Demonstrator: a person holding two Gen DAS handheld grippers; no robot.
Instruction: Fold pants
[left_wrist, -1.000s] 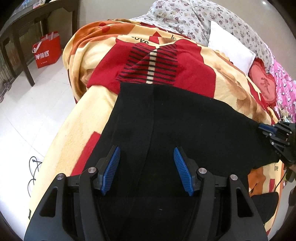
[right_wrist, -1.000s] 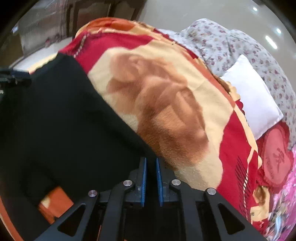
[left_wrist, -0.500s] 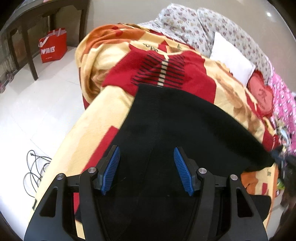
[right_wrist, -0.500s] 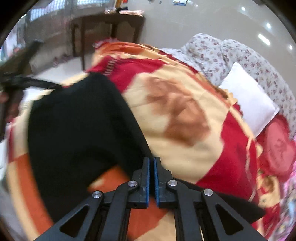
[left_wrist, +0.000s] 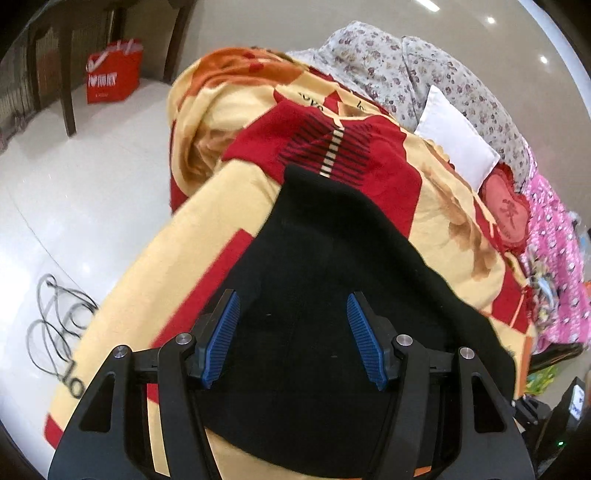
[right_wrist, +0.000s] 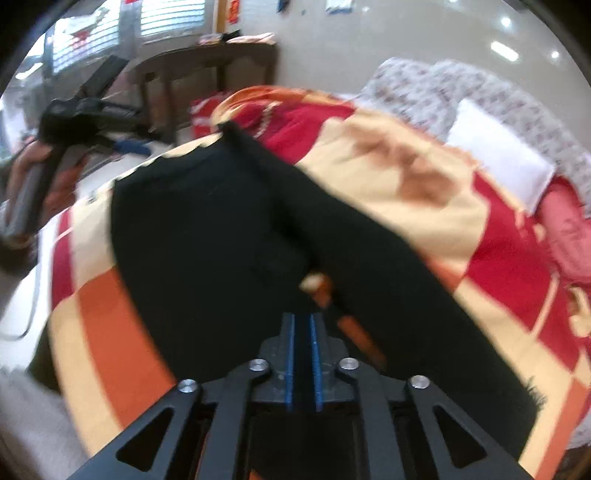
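Black pants (left_wrist: 317, 266) lie spread on a red, yellow and orange blanket (left_wrist: 207, 229) on a bed. My left gripper (left_wrist: 293, 332) is open and empty, held above the near part of the pants. In the right wrist view the pants (right_wrist: 207, 221) lie with both legs running toward the camera and a gap of blanket between them. My right gripper (right_wrist: 302, 350) is shut, with black pants cloth between its blue pads. The left gripper (right_wrist: 122, 146) shows at the far left of that view, off the bed's edge.
A white pillow (left_wrist: 454, 144) and a floral quilt (left_wrist: 406, 70) lie at the head of the bed, pink bedding (left_wrist: 554, 266) at the right. A red bag (left_wrist: 112, 75) and a dark wooden table leg (left_wrist: 66, 85) stand on the white floor. Cables (left_wrist: 55, 317) lie by the bed.
Both grippers have pulled back and up from the bed. The right gripper, still shut on the pants cloth, has swung toward the foot end. The left stays open.
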